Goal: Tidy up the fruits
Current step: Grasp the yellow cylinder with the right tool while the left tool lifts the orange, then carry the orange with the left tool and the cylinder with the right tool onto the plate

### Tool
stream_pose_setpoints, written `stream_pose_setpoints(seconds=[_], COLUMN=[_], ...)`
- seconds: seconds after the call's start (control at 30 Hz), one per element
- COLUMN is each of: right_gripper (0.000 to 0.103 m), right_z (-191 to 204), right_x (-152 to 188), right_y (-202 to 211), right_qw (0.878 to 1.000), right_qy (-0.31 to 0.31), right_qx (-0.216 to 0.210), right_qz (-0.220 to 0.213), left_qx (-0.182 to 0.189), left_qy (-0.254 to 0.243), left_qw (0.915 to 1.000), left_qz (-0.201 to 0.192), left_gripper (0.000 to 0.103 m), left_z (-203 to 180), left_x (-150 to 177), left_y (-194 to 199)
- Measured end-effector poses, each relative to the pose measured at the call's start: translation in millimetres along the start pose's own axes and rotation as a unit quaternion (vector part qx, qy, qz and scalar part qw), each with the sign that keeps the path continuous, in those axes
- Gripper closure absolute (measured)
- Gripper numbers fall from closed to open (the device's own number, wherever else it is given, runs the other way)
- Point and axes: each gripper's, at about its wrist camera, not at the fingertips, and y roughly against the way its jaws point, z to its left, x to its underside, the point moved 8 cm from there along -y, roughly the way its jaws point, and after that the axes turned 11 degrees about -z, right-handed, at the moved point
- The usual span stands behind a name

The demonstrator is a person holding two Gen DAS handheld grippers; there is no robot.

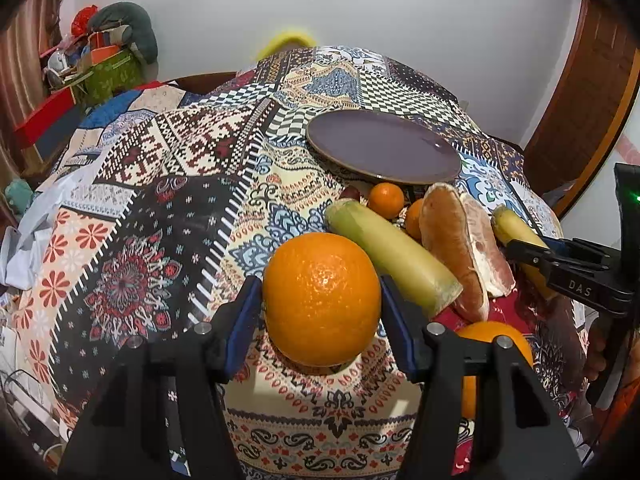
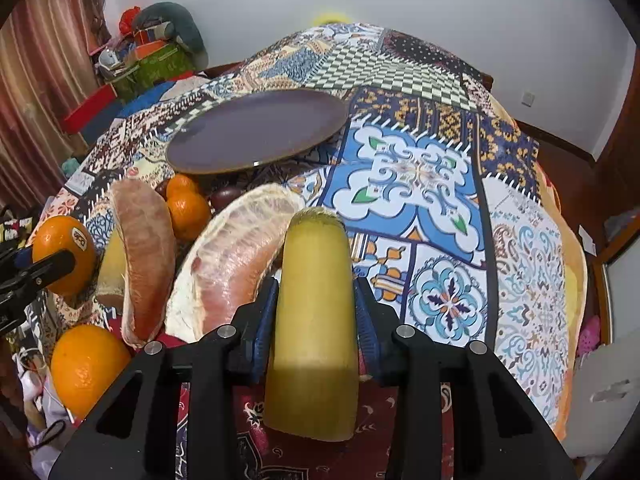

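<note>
The plate (image 2: 256,132) on the bed was seen empty, while an orange (image 1: 322,298) was gripped by the left fingers and a yellow stalk (image 2: 314,320) by the right, so most fruit remained unsorted.

Right gripper (image 2: 316,304) clamps a yellow-green cane piece (image 2: 314,320) beside pomelo wedges (image 2: 228,264).
</note>
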Motion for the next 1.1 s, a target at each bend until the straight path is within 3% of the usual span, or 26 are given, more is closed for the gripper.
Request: stream_pose_setpoints(seconds=[0.57, 0.83, 1.1], right_gripper=[0.069, 0.069, 0.069], right_z=[12.3, 14.8, 16.4], right_x=[-70.5, -98.3, -123.8], right_y=[31.3, 23.0, 2.7], right_qw=[0.996, 0.993, 0.991], right_qy=[0.006, 0.010, 0.013], right_qx=[-0.014, -0.018, -0.023], right_qz=[-0.092, -0.114, -0.128], left_qx=[0.014, 0.020, 0.028], left_qy=[-0.001, -0.005, -0.007], left_qw=[0.9978, 0.9949, 0.9941], left_qz=[-0.065, -0.098, -0.105], left_gripper=[0.045, 0.045, 0.045], left_z=[-10.0, -15.1, -20.2], left_x=[-68.9, -108.3, -134.5], left_y=[5.0, -4.9, -33.5])
